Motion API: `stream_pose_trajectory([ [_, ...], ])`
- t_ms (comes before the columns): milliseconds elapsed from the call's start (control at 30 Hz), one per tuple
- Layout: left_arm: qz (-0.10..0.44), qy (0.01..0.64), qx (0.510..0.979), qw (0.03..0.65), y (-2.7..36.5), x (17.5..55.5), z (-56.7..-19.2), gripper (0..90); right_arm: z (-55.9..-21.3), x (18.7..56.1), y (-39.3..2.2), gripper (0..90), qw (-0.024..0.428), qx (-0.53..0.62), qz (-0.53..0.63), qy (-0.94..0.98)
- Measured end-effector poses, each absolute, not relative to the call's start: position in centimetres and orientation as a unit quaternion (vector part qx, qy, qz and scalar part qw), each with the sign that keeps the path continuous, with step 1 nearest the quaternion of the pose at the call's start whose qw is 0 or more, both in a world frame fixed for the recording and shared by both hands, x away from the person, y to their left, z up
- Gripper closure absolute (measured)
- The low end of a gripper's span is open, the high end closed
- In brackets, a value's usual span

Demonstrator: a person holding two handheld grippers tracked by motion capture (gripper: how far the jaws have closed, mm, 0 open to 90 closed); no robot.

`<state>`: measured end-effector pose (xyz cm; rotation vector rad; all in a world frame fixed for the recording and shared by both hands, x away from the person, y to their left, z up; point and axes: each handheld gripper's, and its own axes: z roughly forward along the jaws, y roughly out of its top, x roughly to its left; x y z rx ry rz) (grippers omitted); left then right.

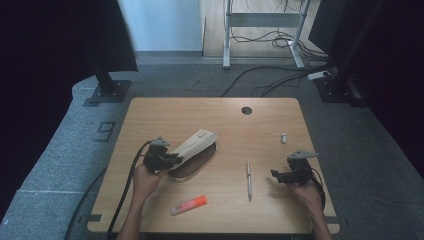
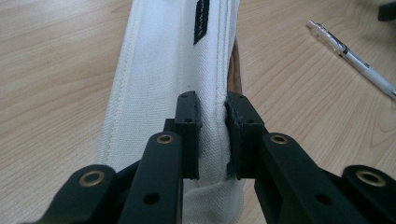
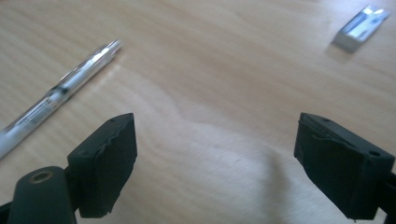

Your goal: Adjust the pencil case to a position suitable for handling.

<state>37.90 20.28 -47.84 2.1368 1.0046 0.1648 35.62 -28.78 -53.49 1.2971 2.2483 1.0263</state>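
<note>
Left gripper [image 1: 170, 160] pinching the near edge of a cream canvas pencil case [image 1: 196, 142], jaws pressed on a fold of fabric beside the stitched seam; same grip seen close in the left gripper view, with the pencil case [image 2: 163, 70] running straight ahead from between the jaws, a small dark label on it farther along. Case lifted and tilted off the bench [image 1: 160, 112], far end raised, brown opening or shadow beneath and to the right of the jaws; whether the mouth stands open cannot be told for certain.

Right gripper [image 1: 280, 175] empty, jaws spread wide above bare bench wood [image 3: 210, 130]. Ballpoint pen [image 3: 56, 100] lying ahead and to the left of the left-hand jaw, apart from it and not between the jaws. Small white eraser [image 3: 362, 25] far ahead, beyond the right-hand jaw. From above, pen [image 1: 248, 180] flat on the bench between the two grippers, nearer the right one; orange-capped highlighter [image 1: 189, 205] well apart from both, toward the near edge; eraser [image 1: 283, 137] beyond the right gripper.

Judged progress: early. Done: case seized and held up, apparently readied as a receptacle. Left: pen, highlighter and eraser all outside the case, none grasped. Likely next requirement: right jaws brought across to straddle the pen barrel before closing.
</note>
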Motion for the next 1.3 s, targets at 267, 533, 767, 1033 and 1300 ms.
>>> stream_pose_trajectory([
  [267,0.065,0.389,0.839,0.375,20.3,37.9,-47.8,76.2,-52.7,37.4,-29.9,15.6,0.194,0.474,0.36,0.779],
  [533,0.065,0.388,0.839,0.375,20.3,37.8,-47.8,76.1,-52.4,39.2,-30.5,18.5,0.206,0.487,0.349,0.773],
  [767,0.066,0.389,0.838,0.377,20.3,37.8,-47.9,76.1,-52.1,40.8,-30.7,20.0,0.211,0.501,0.347,0.764],
  [1033,0.064,0.387,0.838,0.378,20.3,37.7,-47.8,75.9,-52.1,42.2,-30.1,26.0,0.212,0.5,0.339,0.768],
  [1300,0.062,0.386,0.838,0.38,20.4,37.7,-47.9,75.7,-52.4,43.9,-30.2,34.1,0.207,0.51,0.334,0.765],
])
